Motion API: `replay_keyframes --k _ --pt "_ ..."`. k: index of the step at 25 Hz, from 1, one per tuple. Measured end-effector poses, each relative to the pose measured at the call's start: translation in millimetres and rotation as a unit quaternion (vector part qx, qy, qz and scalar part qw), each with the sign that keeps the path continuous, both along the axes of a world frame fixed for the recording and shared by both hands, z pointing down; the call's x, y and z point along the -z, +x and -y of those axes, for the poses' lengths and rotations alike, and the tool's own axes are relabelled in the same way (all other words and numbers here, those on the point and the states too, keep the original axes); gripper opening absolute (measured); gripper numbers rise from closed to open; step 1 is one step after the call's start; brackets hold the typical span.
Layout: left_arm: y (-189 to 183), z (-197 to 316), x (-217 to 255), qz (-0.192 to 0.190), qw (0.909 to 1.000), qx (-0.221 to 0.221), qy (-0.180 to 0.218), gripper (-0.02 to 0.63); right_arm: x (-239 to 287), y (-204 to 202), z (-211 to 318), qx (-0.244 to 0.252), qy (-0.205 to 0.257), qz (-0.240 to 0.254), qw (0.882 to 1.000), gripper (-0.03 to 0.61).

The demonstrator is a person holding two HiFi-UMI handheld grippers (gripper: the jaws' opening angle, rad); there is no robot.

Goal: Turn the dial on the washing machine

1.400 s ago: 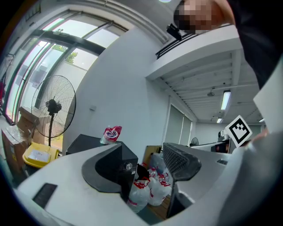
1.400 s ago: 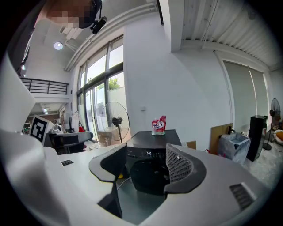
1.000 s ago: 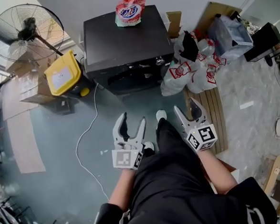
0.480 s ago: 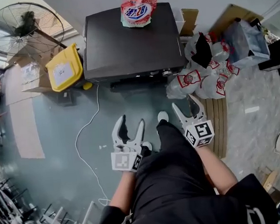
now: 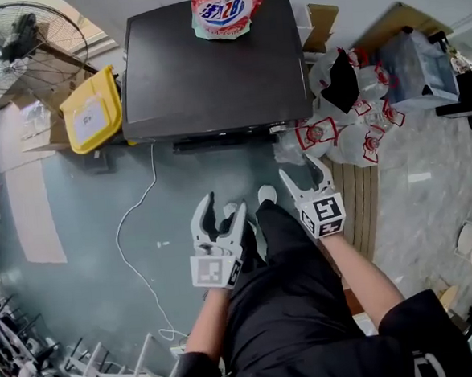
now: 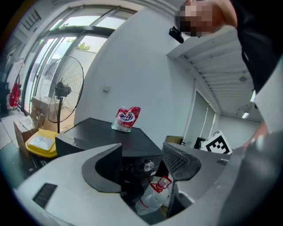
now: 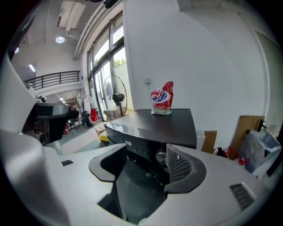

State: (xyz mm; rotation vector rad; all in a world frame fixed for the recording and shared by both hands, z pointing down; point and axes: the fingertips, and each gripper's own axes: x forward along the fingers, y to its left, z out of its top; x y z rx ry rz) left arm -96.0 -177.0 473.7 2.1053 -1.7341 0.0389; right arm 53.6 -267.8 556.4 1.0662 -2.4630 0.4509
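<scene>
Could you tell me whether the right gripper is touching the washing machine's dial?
Apart: the head view shows bare floor between the right gripper and the dial.

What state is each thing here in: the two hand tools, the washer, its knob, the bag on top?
Left gripper: jaws open, empty.
Right gripper: jaws open, empty.
Washing machine: display lit.
Dial: untouched, both grippers short of it.
Detergent bag: upright on the washing machine's top.
Yellow bin: lid shut.
</scene>
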Motion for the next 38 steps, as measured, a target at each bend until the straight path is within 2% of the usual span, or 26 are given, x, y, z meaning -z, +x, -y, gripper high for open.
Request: replay_keyframes --k 7,13,21,33,38 --pt "-8.2 12.1 -39.3 -0.015 0.9995 -0.024 -0.016 0.267 -42.4 -15.7 28.4 -0.023 0.029 -0.023 0.999 0.25" --pt "-7.4 22.1 -62.1 -0.016 0.9986 -0.049 -0.005 0.267 -77.2 -25.2 48.1 -0.049 0.028 -0.046 0.997 0.25" --pt "1.2 49.3 -88.4 -0.032 0.9979 -0.056 -0.003 0.267 -120.3 -23.6 66.4 -0.093 0.02 -0.066 0.993 0.251" --pt "-17.1 55.1 -96.3 -0.011 0.9977 -0.067 0.004 0.267 -135.8 -13.0 72.7 -0.139 0.003 -0.048 0.989 0.252" --pt "-25.9 56.6 -97.4 0.001 0.9975 -0.07 0.011 0.267 -138.6 -13.5 69.8 -0.144 0.003 -0.048 0.988 0.252"
